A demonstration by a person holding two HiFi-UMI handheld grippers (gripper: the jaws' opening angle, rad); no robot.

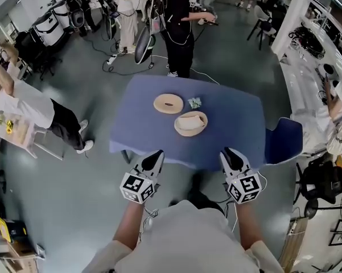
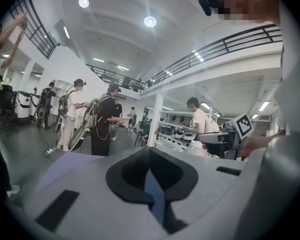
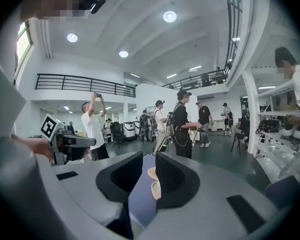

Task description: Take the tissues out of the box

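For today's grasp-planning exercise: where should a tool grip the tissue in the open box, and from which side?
Probably the exposed top of the tissue, from above: the box lies open-topped, its lid off beside it, and its rim blocks the sides.

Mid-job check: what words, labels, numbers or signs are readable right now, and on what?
No readable words or numbers in any view.
On the left gripper and right gripper cubes: black-and-white square marker patterns, no letters.
Round tan tissue box and round tan slotted lid on the blue table: no print visible.
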